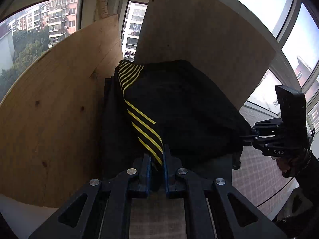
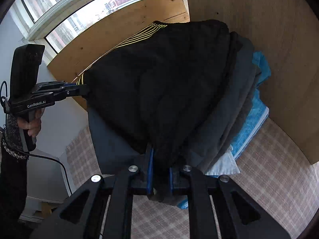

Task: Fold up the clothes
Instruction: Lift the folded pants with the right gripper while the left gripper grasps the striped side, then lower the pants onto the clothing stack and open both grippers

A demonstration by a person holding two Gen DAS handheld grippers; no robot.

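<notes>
Wooden boards hem the clothes pile while both hand-held grippers, left and right, pinch the black garment's edges.

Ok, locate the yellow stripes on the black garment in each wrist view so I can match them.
Left wrist: yellow stripes run down the centre, into the left gripper.
Right wrist: the stripes lie at upper centre-left, along the black garment edge.
Shared landmark: the pale wooden board.

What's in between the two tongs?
The black garment with yellow stripes stretches between them: left tongs pinch one end, right tongs the other. The right wrist view shows it best.
</notes>
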